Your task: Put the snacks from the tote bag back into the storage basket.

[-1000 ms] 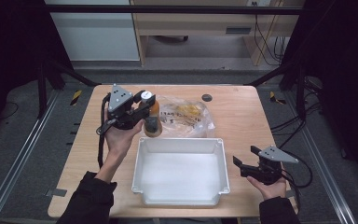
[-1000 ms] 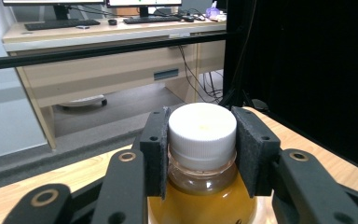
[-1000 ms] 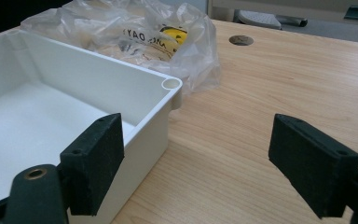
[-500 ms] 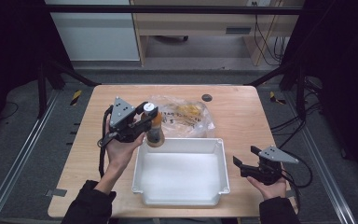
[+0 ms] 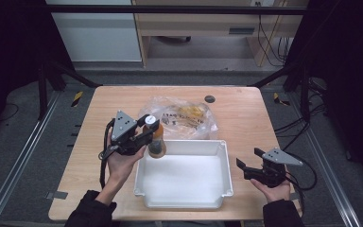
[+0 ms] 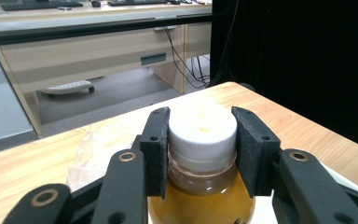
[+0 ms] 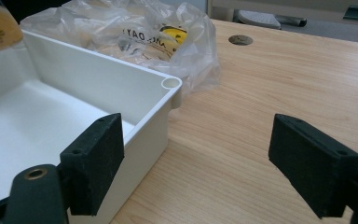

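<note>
Since a second ago the left gripper (image 5: 147, 135) is coming down and toward the person with the bottle (image 5: 155, 141), now hanging over the far left corner of the white bin (image 5: 185, 201) on the bench (image 5: 246, 113). One bottle, amber liquid, white cap, plus one bin and one crinkly plastic bag (image 5: 182, 117) behind it. Left fingers (image 6: 156, 149) are pinching the bottle's cap and neck, while the right gripper (image 5: 249, 166) is sitting beside the bin with fingers (image 7: 93, 163) spread wide, holding nothing.

Grey floor (image 5: 99, 78) all round, a pale wooden desk (image 5: 203, 23) beyond (cables (image 5: 269, 42) dangling), black curtains (image 5: 345, 56) flanking.
</note>
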Available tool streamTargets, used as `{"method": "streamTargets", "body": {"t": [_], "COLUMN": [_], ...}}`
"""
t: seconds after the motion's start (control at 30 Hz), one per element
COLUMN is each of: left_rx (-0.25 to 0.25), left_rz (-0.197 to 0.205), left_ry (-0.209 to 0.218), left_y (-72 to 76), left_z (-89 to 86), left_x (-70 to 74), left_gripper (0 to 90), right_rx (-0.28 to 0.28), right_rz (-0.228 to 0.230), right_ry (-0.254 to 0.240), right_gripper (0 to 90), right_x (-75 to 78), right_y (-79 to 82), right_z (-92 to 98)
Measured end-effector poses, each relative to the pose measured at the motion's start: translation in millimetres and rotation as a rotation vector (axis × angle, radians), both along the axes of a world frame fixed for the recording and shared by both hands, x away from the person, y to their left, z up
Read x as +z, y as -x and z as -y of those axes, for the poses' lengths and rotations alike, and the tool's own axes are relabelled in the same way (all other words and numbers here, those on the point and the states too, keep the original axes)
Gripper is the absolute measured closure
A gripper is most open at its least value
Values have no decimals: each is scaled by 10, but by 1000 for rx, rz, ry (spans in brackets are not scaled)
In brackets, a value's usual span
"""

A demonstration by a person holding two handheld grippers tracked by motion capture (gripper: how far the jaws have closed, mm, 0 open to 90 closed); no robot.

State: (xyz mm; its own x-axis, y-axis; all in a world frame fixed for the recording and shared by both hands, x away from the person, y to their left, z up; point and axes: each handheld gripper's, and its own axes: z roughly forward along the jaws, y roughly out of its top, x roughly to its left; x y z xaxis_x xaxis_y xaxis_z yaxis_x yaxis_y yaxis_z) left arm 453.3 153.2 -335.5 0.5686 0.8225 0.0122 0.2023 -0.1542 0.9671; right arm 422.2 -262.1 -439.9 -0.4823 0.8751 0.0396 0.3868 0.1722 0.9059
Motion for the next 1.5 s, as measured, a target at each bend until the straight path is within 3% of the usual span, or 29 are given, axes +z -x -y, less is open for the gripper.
{"method": "streamTargets", "body": {"t": [0.57,0.83,1.37,1.5], "left_rx": [-4,-21,-31,-35], "left_rz": [-61,-87,-122,-113], "left_ry": [-33,-69,-86,-89], "left_y": [37,42,74,86], "left_z": [37,119,139,150], "left_x": [-328,-466,-625,-633], "left_gripper": [592,592,591,591], "right_rx": [0,2,7,6], "right_rz": [9,9,5,4], "right_ry": [4,8,18,20], "right_gripper": [181,181,181,181], "right_x": [2,-1,-14,-17], "right_y": [7,12,12,11], "right_z": [5,1,-11,-11]}}
